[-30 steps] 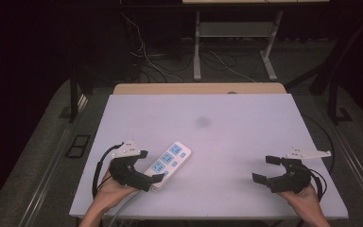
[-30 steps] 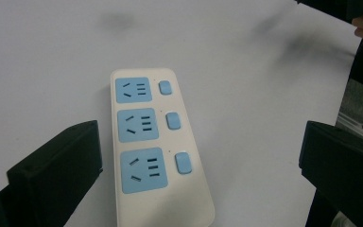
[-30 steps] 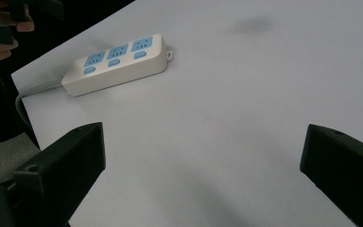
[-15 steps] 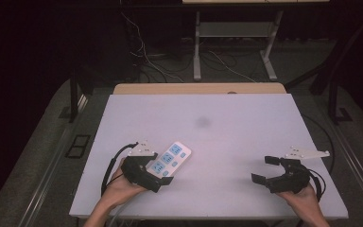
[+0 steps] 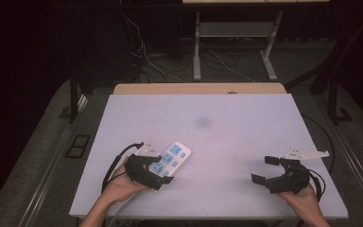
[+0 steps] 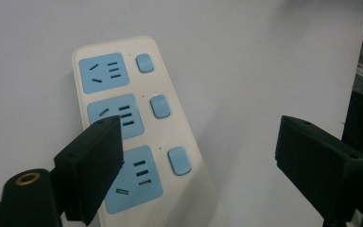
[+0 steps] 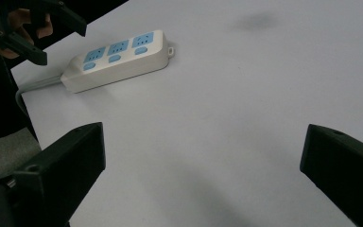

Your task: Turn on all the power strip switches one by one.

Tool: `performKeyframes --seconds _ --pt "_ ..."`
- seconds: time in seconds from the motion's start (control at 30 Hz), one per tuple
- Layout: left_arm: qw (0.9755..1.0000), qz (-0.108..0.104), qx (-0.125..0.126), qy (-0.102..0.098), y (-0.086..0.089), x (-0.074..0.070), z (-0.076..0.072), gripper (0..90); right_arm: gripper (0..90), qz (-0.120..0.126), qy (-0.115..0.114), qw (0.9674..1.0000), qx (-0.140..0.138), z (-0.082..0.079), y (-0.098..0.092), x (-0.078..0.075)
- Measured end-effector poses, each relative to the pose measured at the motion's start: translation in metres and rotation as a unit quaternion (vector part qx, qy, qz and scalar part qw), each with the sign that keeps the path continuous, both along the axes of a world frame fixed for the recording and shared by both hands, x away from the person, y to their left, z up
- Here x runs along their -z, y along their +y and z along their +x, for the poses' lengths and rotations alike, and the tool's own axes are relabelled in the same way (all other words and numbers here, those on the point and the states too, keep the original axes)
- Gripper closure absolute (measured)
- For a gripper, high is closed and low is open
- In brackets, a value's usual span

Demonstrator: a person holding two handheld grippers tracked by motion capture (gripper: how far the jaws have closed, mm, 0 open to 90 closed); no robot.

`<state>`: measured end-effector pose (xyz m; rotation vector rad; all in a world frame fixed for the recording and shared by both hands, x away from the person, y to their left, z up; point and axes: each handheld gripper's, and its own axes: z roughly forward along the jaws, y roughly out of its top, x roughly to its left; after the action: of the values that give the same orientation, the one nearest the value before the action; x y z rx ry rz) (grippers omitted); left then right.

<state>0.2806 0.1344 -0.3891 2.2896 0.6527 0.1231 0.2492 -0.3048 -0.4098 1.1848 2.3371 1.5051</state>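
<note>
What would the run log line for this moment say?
left tool: open, over power strip, not gripping | right tool: open, over bare table | strip: flat, three outlets, three switches

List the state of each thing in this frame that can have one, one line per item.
Power strip: flat on the table, face up, three sockets without plugs, not gripped.
Left gripper: open, over the strip's near end, one finger above the sockets.
Right gripper: open, holding nothing, above bare table.
</note>
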Motion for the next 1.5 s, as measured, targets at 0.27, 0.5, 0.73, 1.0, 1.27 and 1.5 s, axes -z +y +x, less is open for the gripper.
performKeyframes --seconds 0.27,0.5,0.73,1.0,1.27,1.5 --pt "0.9996 0.012 0.022 0.010 0.000 -0.002 0.009 44.6 0.6 0.002 -0.004 1.0000 0.002 0.000 -0.001 -0.001" --pt "0.9992 0.019 0.030 0.017 0.002 0.001 0.015 61.2 0.7 0.006 -0.006 0.9999 0.009 -0.001 -0.004 -0.001" --pt "0.9981 0.017 0.050 0.033 0.002 0.004 0.019 78.7 0.7 0.002 -0.005 1.0000 0.006 0.000 -0.003 0.000" --pt "0.9973 0.029 0.057 0.035 0.000 0.008 0.021 89.3 0.7 0.001 -0.006 1.0000 0.006 0.000 -0.002 0.000" --pt "0.9966 0.049 0.059 0.032 -0.005 0.014 0.023 89.3 0.7 0.000 -0.004 1.0000 0.003 0.000 -0.002 0.000" --pt "0.9966 0.045 0.056 0.039 -0.002 0.015 0.025 89.4 0.7 0.002 -0.007 1.0000 0.003 0.000 -0.002 0.000"
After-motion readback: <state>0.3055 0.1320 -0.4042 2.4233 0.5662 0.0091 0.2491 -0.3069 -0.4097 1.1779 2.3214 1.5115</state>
